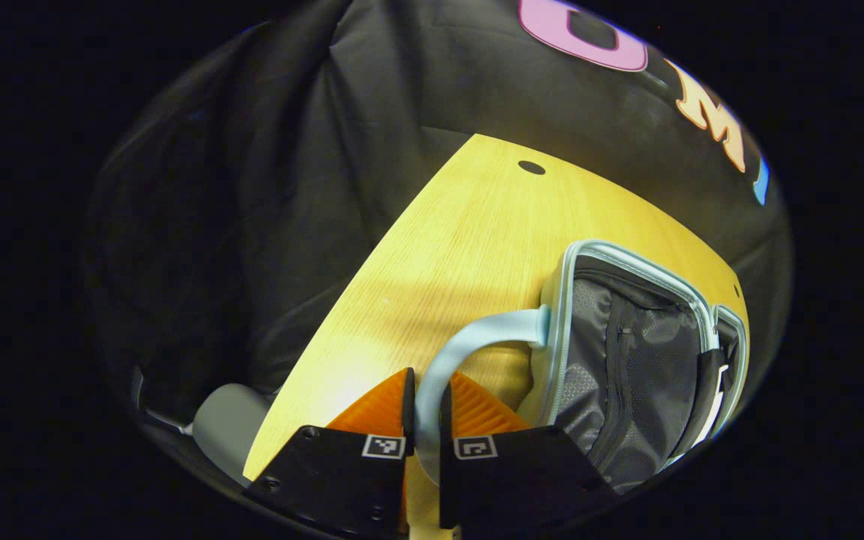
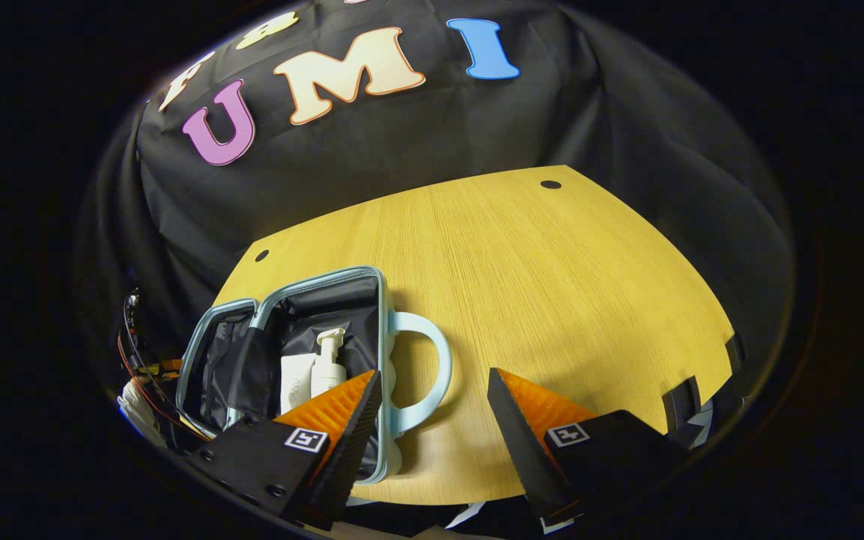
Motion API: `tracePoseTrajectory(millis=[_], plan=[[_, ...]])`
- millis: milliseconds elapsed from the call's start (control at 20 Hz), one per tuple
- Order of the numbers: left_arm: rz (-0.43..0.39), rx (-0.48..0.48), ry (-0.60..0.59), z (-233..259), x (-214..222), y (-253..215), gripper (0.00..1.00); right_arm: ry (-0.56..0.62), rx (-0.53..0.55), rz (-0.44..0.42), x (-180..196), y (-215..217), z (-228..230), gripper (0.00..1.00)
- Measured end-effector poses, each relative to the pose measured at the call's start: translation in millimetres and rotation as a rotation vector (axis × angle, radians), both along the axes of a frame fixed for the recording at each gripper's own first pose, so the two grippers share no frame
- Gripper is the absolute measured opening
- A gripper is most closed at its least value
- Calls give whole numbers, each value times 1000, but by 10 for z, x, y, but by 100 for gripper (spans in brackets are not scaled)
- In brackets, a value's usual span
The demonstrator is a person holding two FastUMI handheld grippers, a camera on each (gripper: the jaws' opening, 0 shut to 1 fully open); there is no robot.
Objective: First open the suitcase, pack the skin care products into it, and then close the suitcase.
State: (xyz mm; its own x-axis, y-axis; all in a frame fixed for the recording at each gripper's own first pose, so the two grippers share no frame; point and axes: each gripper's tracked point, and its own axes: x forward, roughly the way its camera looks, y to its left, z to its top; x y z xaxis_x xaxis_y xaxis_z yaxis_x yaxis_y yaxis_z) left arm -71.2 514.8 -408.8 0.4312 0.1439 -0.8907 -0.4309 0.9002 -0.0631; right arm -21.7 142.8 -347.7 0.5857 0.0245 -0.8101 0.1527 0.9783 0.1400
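Two views, one suitcase. Left gripper view: the left claw (image 1: 423,409) has its two orange fingers (image 1: 379,409) nearly together, pinching the pale blue handle (image 1: 469,341) of the suitcase (image 1: 627,360) between them. The suitcase lies open on the table (image 1: 469,240); one half, lined in grey with a zipped mesh pocket, shows fully, while the second half (image 1: 732,337) is cut off at the view's edge. One grey rounded object (image 1: 229,424) sits beside the table's near edge, too dim to identify. One dark hole (image 1: 531,167) marks the table's far end.

Right gripper view: the right claw (image 2: 432,409) stands wide open and holds nothing, its two fingers (image 2: 334,409) well apart above the table (image 2: 552,270). Its left finger overlaps the suitcase's (image 2: 312,292) near corner; the handle (image 2: 432,360) loops between the fingers. Inside the near half stand one white pump bottle (image 2: 328,364) and one white tube or box (image 2: 295,382) just beside it, lower parts hidden by the finger. Two holes (image 2: 550,184) show in the table. Red and dark cables (image 2: 139,360) lie left of the suitcase.
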Motion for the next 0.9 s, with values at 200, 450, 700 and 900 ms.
tracePoseTrajectory(millis=[200, 450, 700, 900], plan=[[-52, 87, -38, 568, 86, -15, 1, -22, 23, 26, 22, -36, 8, 90], [-82, 104, -222, 1775, 408, -497, 0, -36, 80, 65, 31, -209, 6, 86], [-136, 67, -356, 2450, 638, -1354, 0, -105, 117, 68, 101, -568, 217, 90], [-211, 23, -451, 2823, 854, -2000, 0, -128, 127, 66, 24, -799, 325, 90]])
